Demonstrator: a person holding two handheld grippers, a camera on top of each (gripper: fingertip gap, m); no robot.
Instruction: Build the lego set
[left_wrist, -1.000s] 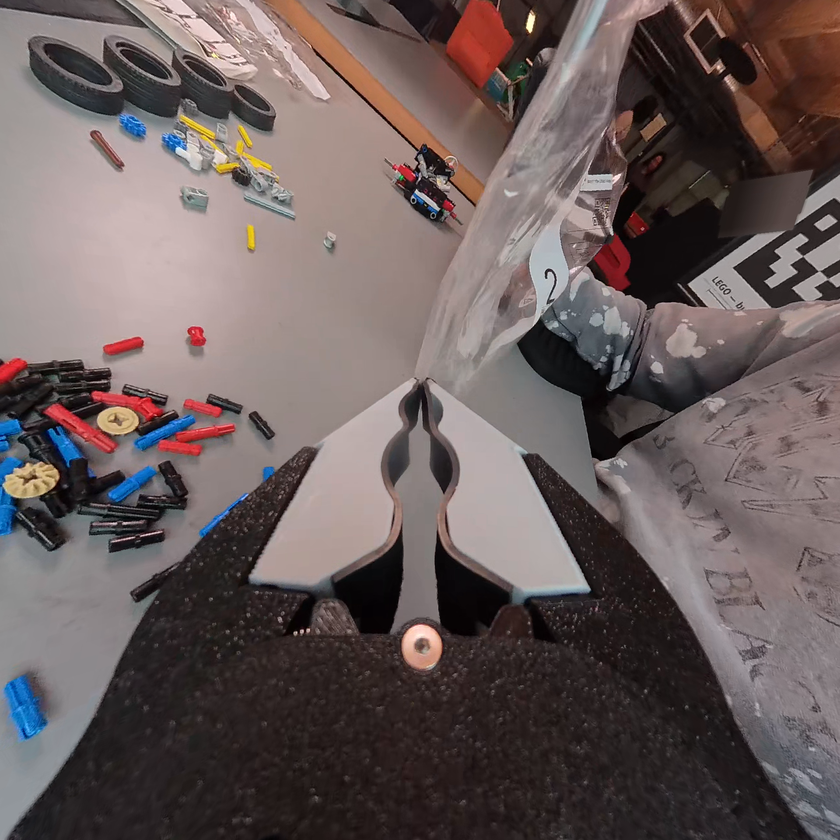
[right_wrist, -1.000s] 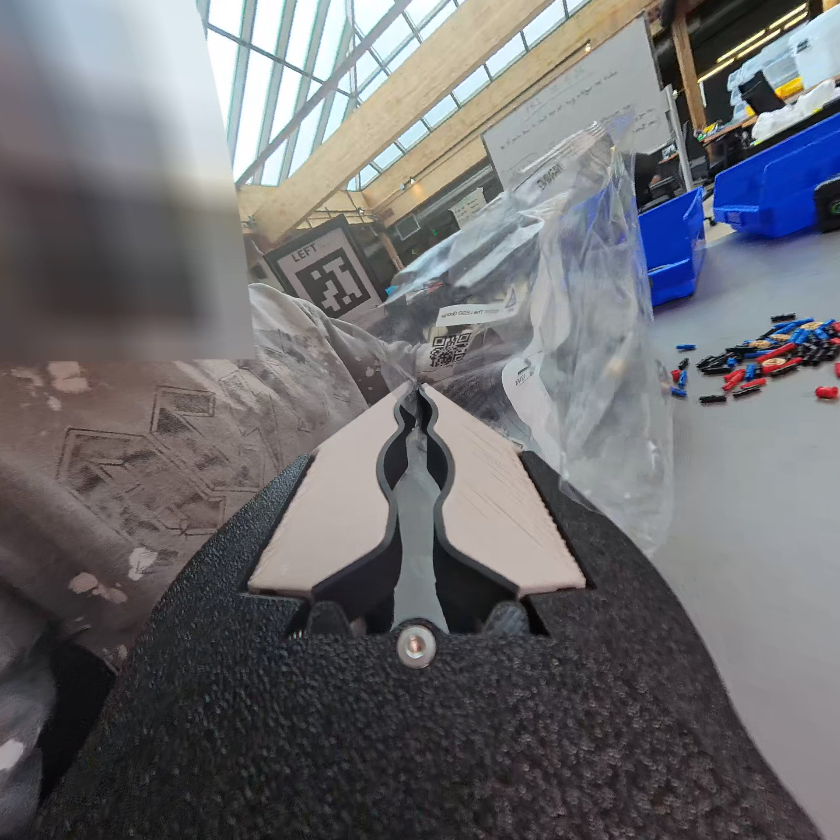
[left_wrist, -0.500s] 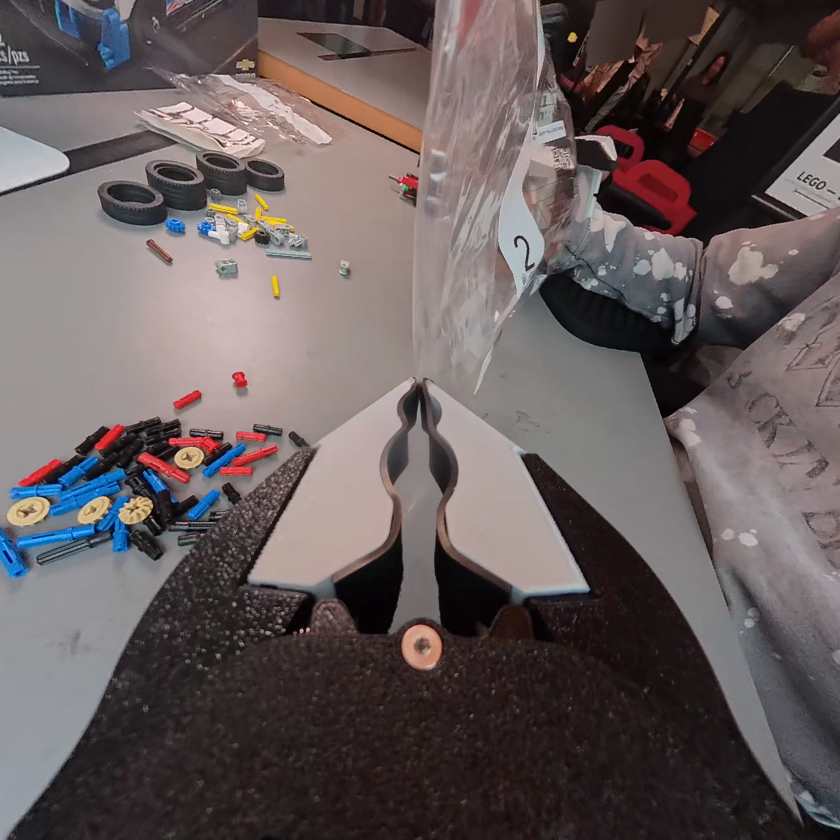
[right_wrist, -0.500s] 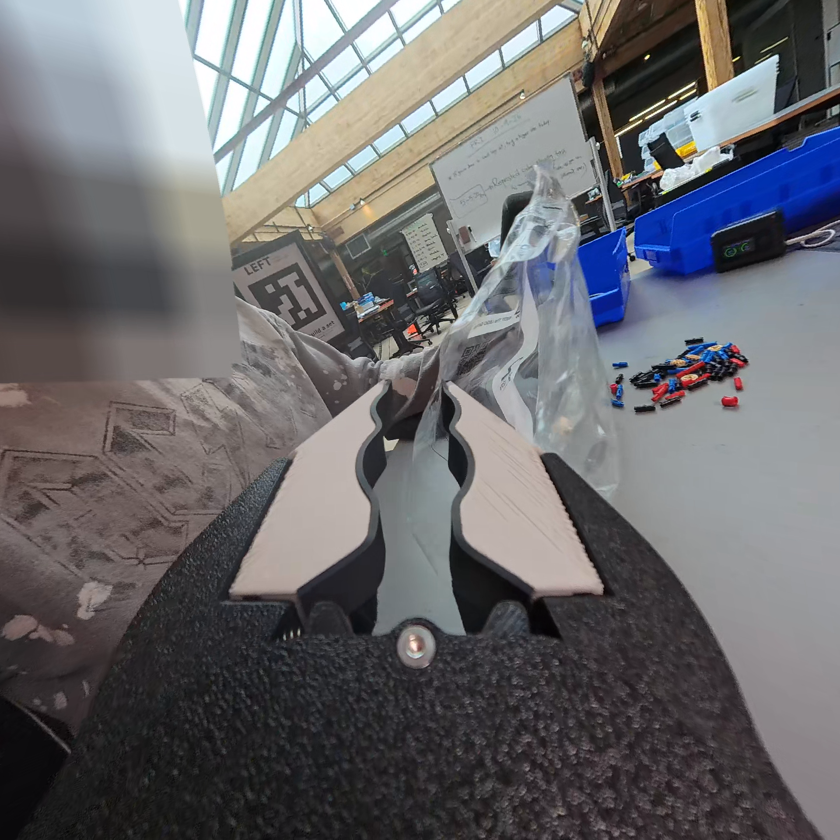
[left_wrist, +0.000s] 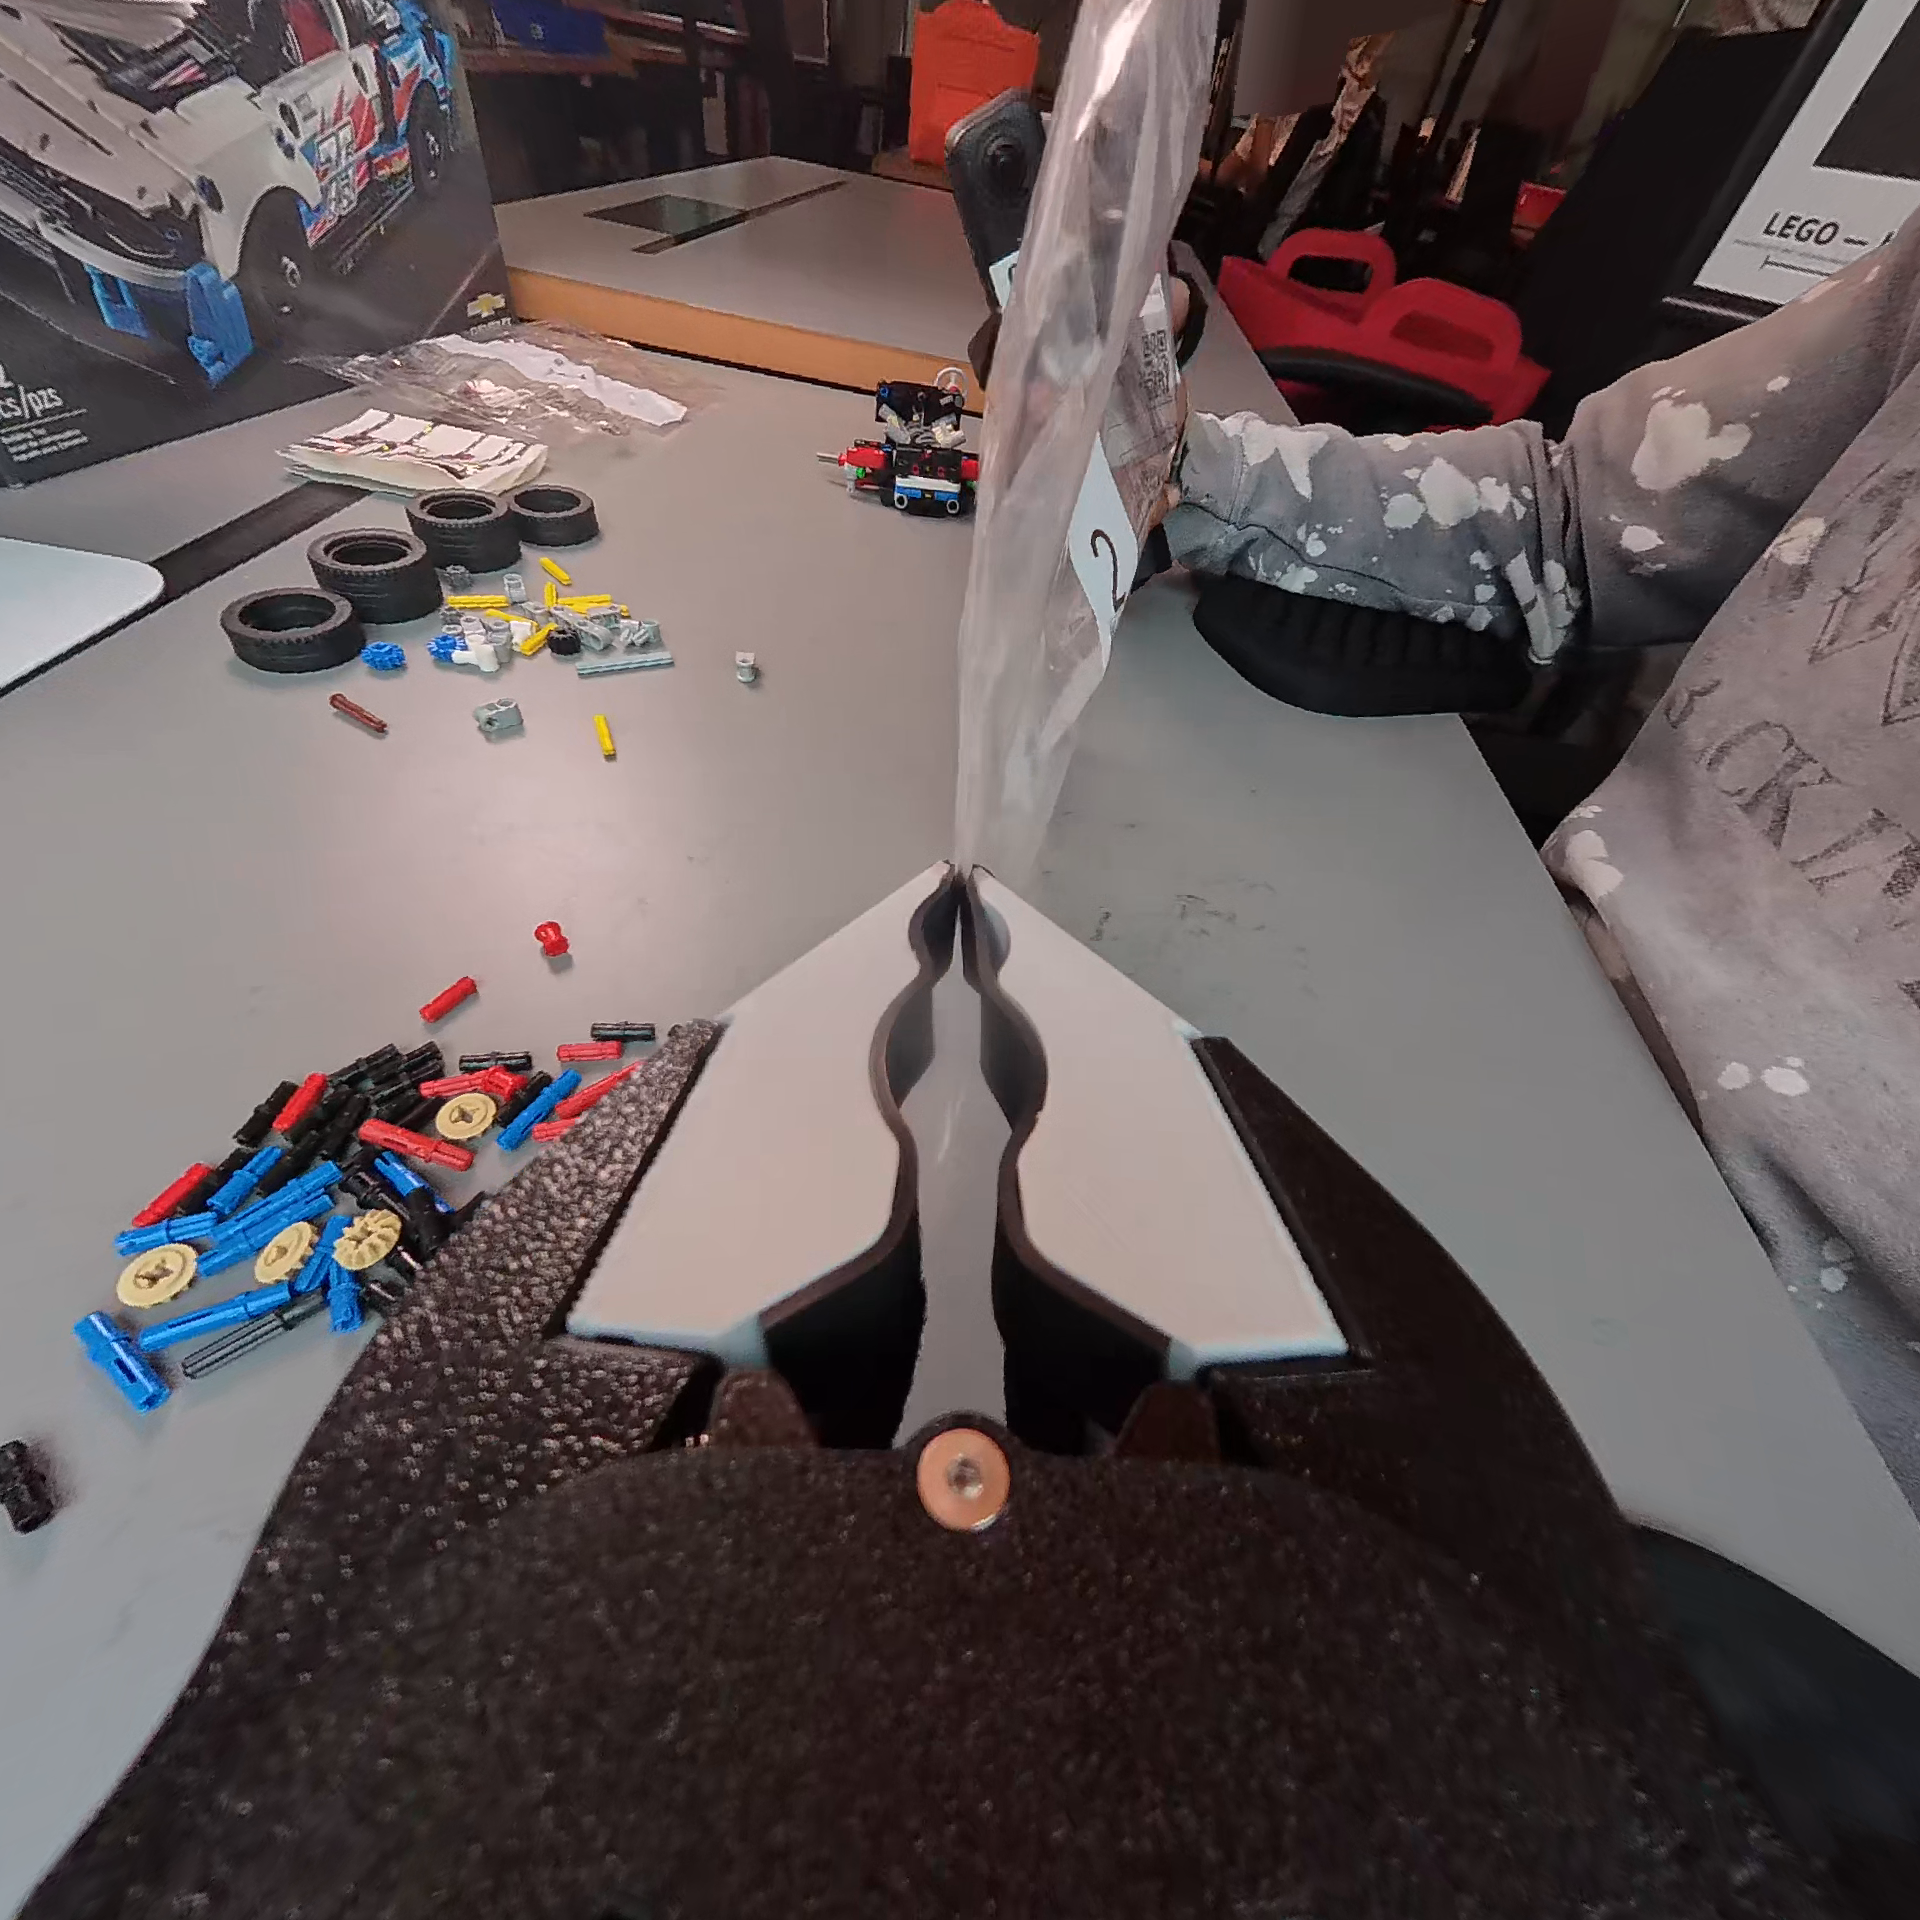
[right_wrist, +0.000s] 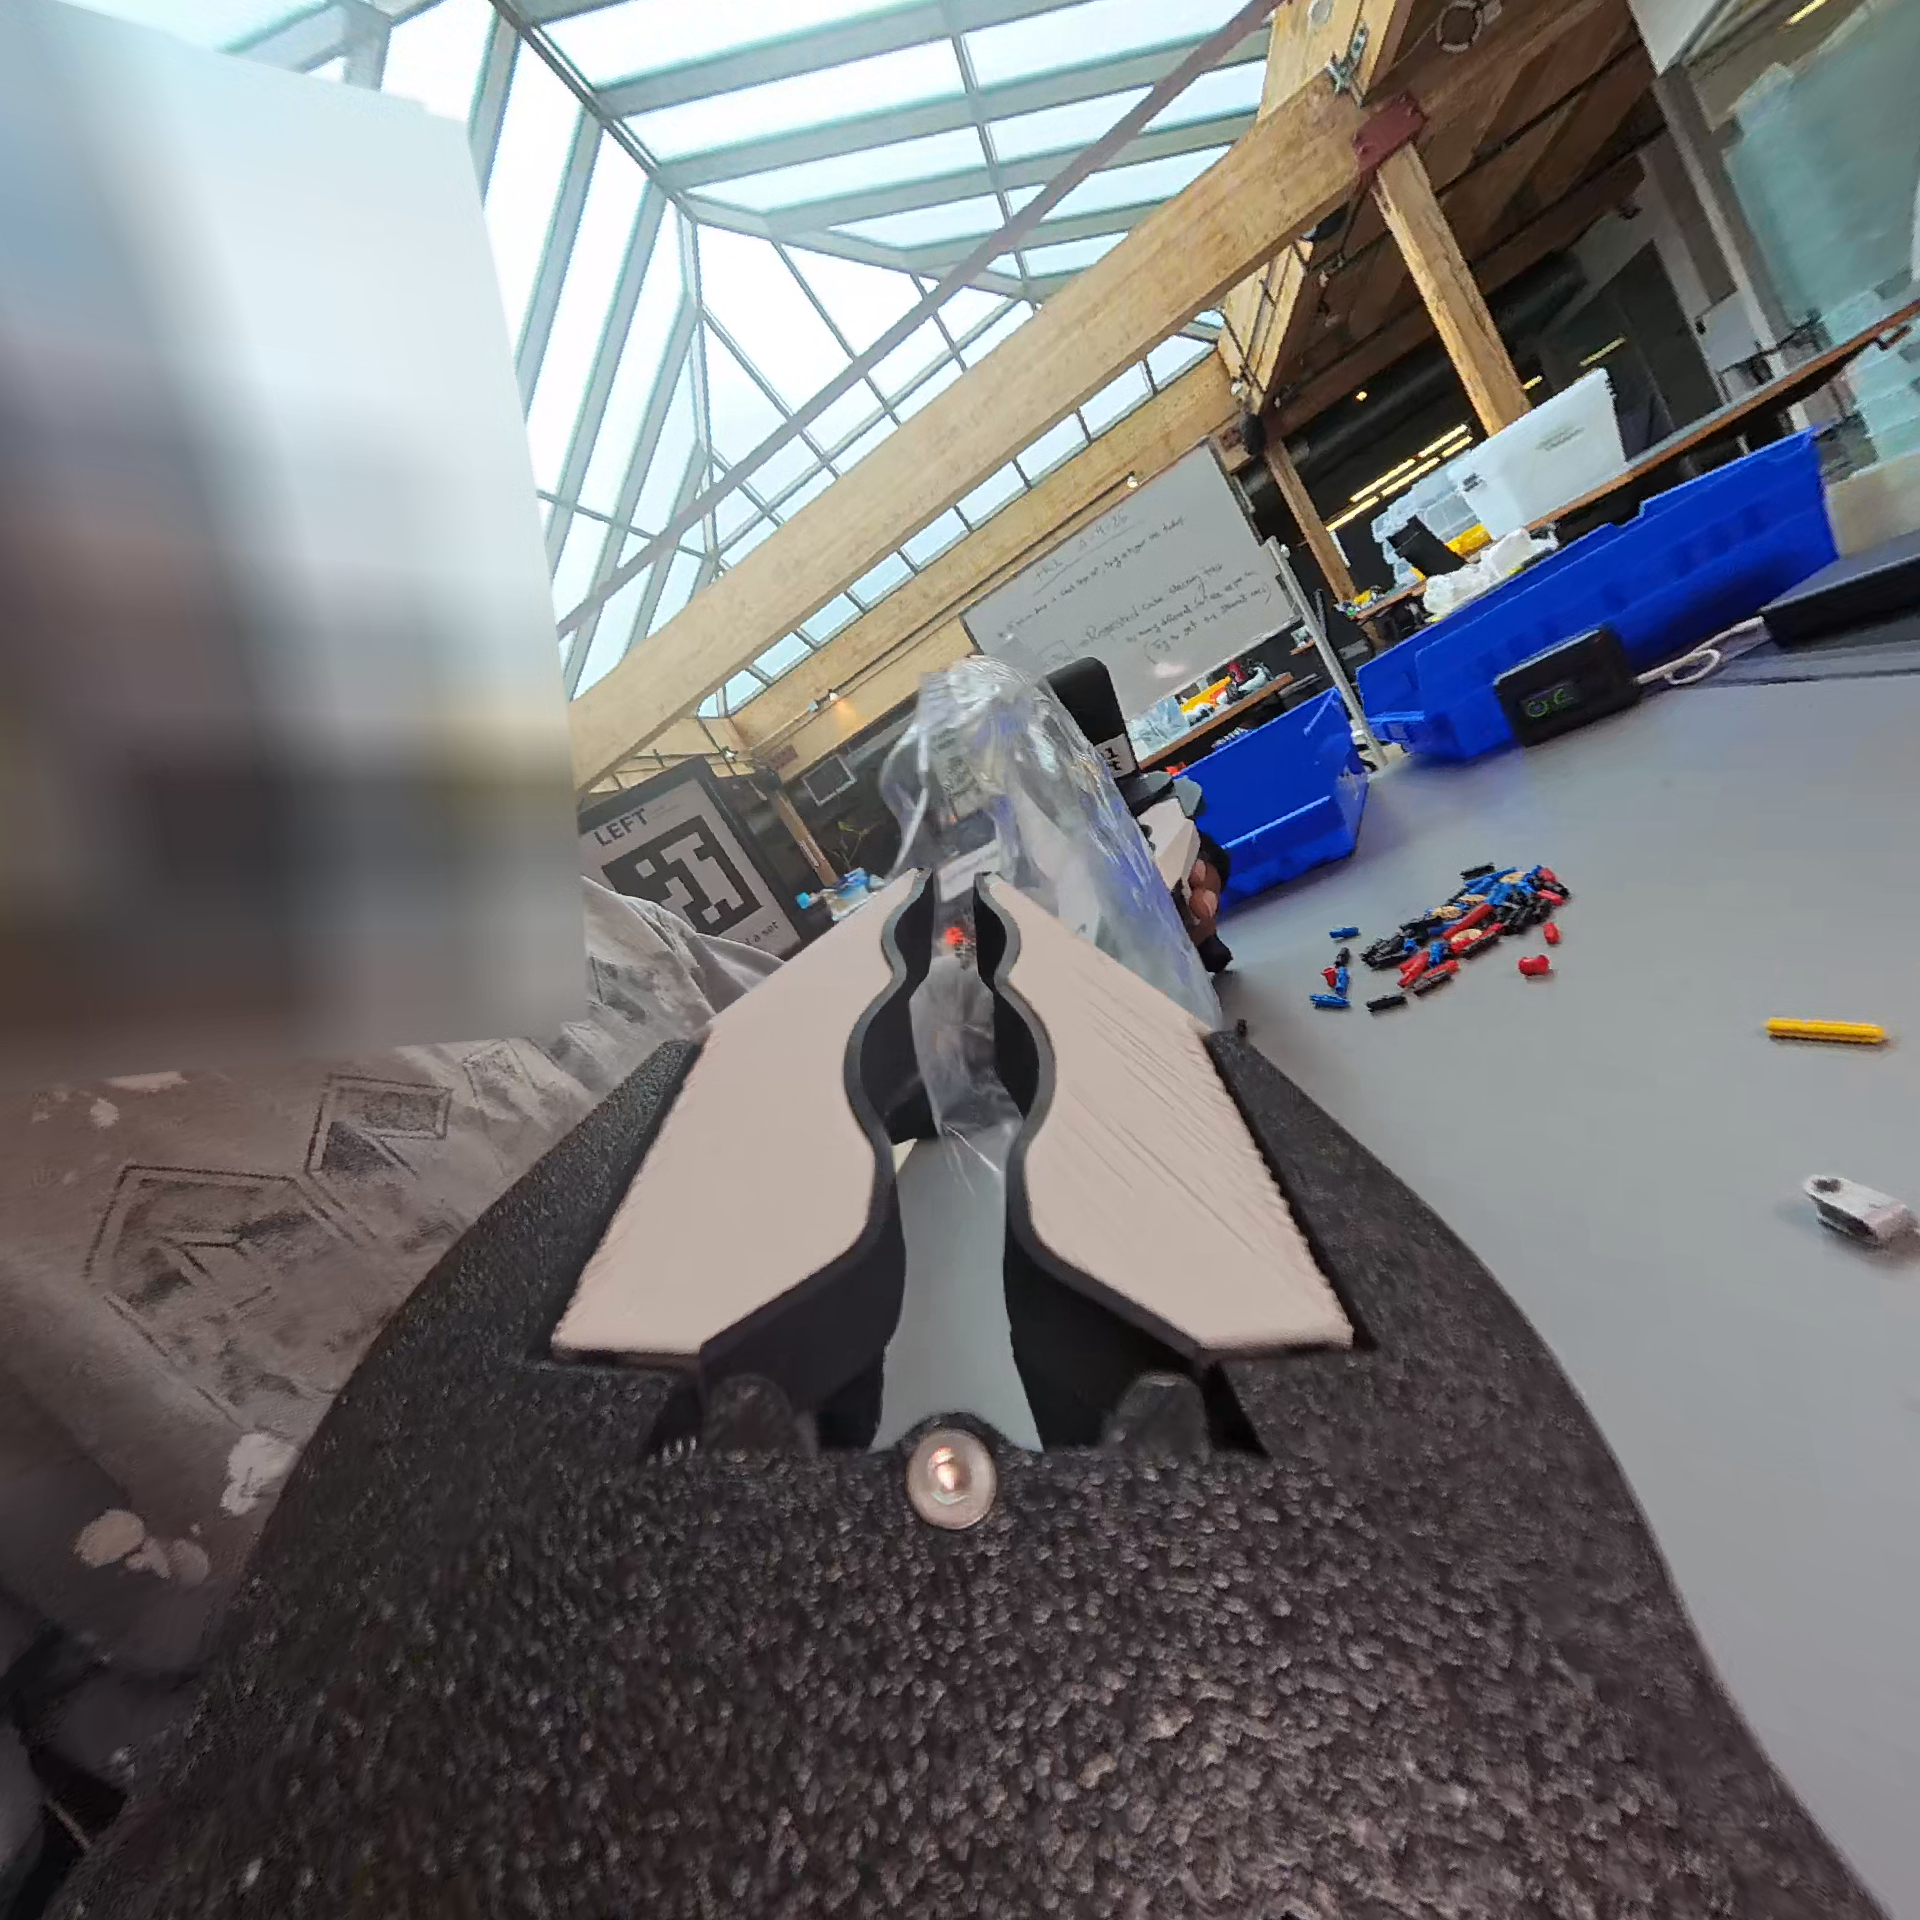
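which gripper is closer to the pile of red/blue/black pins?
Left. The left gripper, shut on the clear bag, sits just right of the pin pile. From the right gripper the pile lies well off across the table.

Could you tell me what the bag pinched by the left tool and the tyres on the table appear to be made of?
The bag looks like thin clear plastic film: the scene shows through it, and it creases and glints. It rises from the shut left tool. The tyres look like matte black rubber, with ribbed tread and no shine, though hard plastic cannot be ruled out. They lie on the grey table.
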